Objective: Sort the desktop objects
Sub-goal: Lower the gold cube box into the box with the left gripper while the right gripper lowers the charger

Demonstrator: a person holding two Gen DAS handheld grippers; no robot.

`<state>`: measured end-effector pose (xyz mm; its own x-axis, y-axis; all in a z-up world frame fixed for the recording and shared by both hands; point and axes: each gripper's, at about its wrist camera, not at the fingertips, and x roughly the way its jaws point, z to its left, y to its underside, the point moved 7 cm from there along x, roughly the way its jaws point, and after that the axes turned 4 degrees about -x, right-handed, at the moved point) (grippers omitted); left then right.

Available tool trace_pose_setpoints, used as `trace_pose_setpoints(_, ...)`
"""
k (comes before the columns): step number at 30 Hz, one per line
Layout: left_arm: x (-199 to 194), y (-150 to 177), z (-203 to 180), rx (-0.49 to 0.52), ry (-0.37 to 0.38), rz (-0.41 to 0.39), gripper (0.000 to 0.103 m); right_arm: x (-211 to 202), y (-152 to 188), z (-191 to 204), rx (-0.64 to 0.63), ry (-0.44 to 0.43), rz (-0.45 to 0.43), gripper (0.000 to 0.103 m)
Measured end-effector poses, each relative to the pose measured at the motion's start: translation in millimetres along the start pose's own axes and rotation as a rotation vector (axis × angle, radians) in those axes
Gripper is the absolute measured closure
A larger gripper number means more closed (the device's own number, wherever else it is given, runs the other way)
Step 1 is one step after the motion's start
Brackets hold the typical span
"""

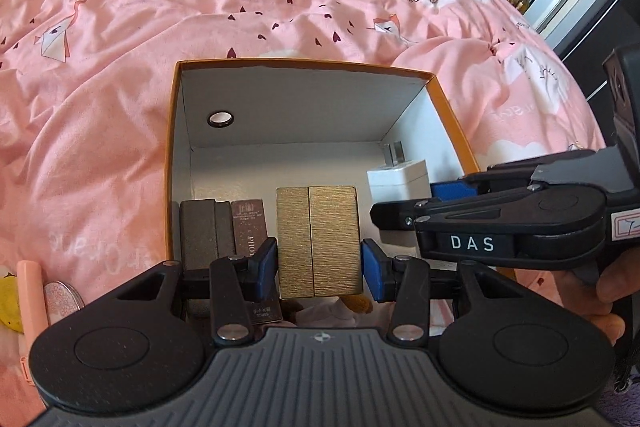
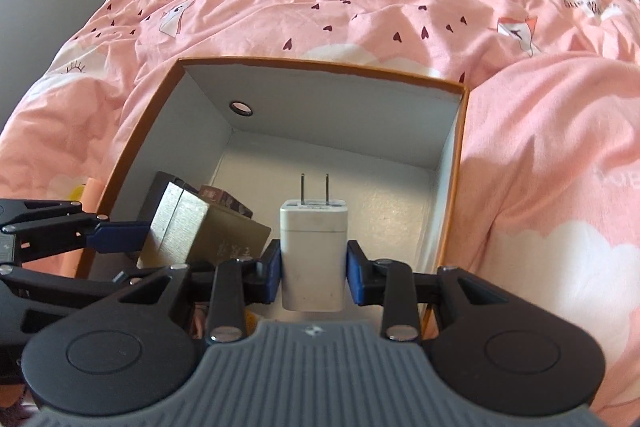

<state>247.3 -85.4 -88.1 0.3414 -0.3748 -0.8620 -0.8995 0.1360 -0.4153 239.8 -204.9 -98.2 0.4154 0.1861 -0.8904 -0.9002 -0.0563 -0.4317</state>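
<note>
The gold box (image 1: pixel 319 241) is pinched between the blue pads of the left gripper (image 1: pixel 319 269), over the near edge of the orange cardboard box (image 1: pixel 172 163). Just right of it, the right gripper (image 2: pixel 313 273) clamps the white charger (image 2: pixel 313 259), prongs pointing forward, above the same box's floor.

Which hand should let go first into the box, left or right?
Right, probably: the right gripper holds the white charger above bare floor of the orange box; the left gripper's gold box hangs beside already-stored boxes.
</note>
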Motion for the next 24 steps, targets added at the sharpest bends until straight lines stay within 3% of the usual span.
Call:
trace_pose_setpoints(7,11,7,-12,0.078,-0.042,0.007,0.052,6,-10,0,-0.065,0.008,0.022,0.068)
trace_pose_setpoints(17,29,14,-11,0.094,-0.144,0.018,0.051,8,-12,1,-0.084,0.017,0.038,0.068)
trace_pose_setpoints(24,30,13,-11,0.075,-0.143,0.051,0.051,7,-11,1,-0.071,0.009,0.04,0.068)
